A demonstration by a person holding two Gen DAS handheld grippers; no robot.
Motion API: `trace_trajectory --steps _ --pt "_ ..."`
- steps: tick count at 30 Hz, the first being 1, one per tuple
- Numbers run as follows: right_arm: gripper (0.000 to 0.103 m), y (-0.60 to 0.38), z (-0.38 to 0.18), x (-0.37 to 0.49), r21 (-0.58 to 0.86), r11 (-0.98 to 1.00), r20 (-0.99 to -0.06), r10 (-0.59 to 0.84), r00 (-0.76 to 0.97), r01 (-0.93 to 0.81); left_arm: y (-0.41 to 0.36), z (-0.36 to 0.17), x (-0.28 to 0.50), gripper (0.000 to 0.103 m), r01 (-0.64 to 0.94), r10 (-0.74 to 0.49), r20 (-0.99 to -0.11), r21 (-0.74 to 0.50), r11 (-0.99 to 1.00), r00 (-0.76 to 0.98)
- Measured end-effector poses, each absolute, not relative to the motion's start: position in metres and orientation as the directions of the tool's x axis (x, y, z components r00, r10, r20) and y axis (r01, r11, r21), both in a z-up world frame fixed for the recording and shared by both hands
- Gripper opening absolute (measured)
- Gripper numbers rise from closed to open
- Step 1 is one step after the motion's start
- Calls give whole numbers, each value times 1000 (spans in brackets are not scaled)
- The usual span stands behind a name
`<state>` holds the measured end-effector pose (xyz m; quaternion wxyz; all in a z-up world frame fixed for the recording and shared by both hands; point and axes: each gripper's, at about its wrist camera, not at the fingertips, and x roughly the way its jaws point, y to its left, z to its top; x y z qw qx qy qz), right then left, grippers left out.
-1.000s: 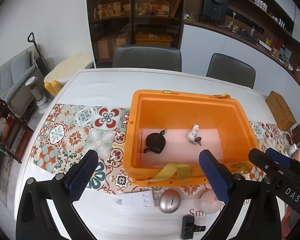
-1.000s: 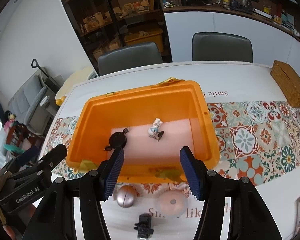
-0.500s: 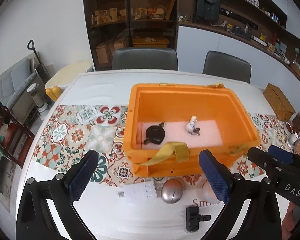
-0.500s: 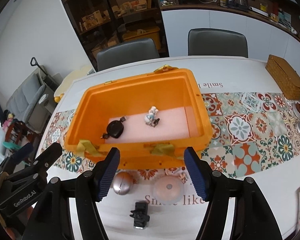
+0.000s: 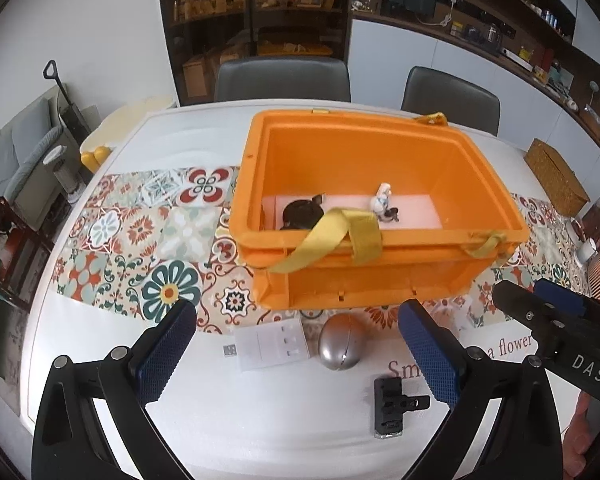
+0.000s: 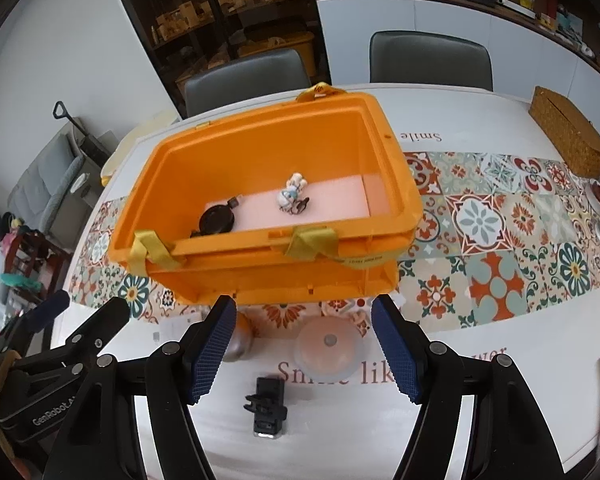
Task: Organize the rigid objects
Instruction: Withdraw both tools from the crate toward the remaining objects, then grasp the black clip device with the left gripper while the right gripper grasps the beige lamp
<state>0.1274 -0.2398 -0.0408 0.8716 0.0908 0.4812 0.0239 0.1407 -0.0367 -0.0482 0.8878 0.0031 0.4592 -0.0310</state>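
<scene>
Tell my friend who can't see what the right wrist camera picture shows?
An orange storage bin sits on a white table, holding a small figurine and a round black object. In front, the right hand-held gripper is open above a black clip, a pale round disc and a silver ball.

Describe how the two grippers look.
Left gripper: black frame with silver screws, two blue cross-hatched pads; white "GenRobot.AI" lettering shows on it in the right wrist view. Right gripper: same black frame and blue pads; "DAS" in white on its side.
</scene>
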Motion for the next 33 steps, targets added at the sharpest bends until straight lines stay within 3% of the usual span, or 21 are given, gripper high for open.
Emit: trace_trajectory --steps 33 --pt "70 -237 -144 138 144 985 -937 106 333 91 -54 -147 153 102 88 -55 -931 -25 996 360"
